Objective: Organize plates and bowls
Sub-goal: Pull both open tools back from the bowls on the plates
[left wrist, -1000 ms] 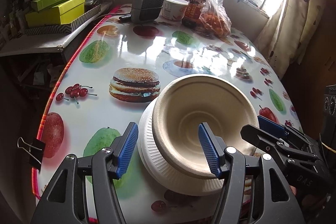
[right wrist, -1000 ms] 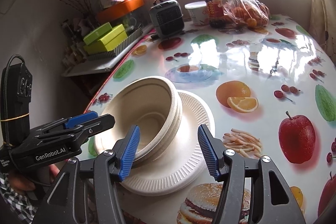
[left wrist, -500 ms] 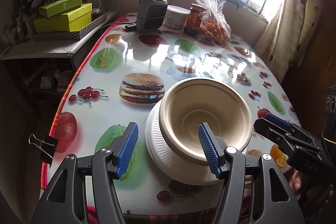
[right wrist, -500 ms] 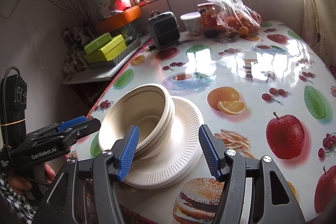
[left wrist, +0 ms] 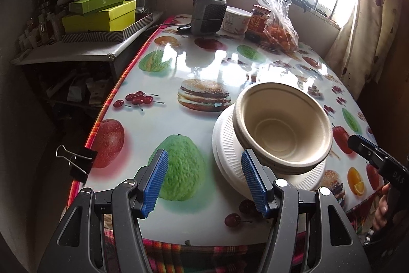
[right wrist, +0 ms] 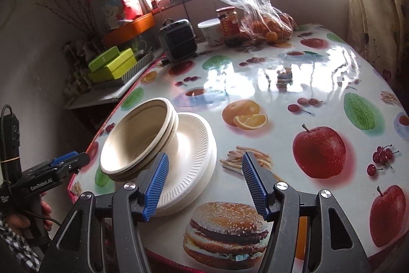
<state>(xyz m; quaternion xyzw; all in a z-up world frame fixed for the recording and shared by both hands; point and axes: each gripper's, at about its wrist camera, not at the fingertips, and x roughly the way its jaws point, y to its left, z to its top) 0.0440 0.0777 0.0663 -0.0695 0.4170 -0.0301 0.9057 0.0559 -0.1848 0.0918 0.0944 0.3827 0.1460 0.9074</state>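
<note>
A stack of beige paper bowls [left wrist: 282, 129] sits tilted on a stack of white ribbed paper plates [left wrist: 230, 160] near the table's front edge. Both show in the right wrist view, the bowls [right wrist: 138, 140] leaning left on the plates [right wrist: 194, 157]. My left gripper [left wrist: 204, 183] is open and empty, just in front and left of the plates. My right gripper [right wrist: 205, 186] is open and empty, in front and right of the plates. The right gripper's tip shows in the left wrist view [left wrist: 368, 150]; the left gripper shows in the right wrist view [right wrist: 58, 168].
The table [left wrist: 166, 124] has a glossy fruit-print cloth. At its far end stand a small grey heater [left wrist: 208, 10], a white tub [left wrist: 236, 21], a jar [left wrist: 257, 22] and a plastic bag of oranges [left wrist: 278, 27]. A side shelf with green boxes [left wrist: 99, 14] stands to the left. A binder clip [left wrist: 76, 160] grips the table's edge.
Both grippers have pulled back from the stack, away from the table. The bowls and plates stay where they were. Both jaws remain open.
</note>
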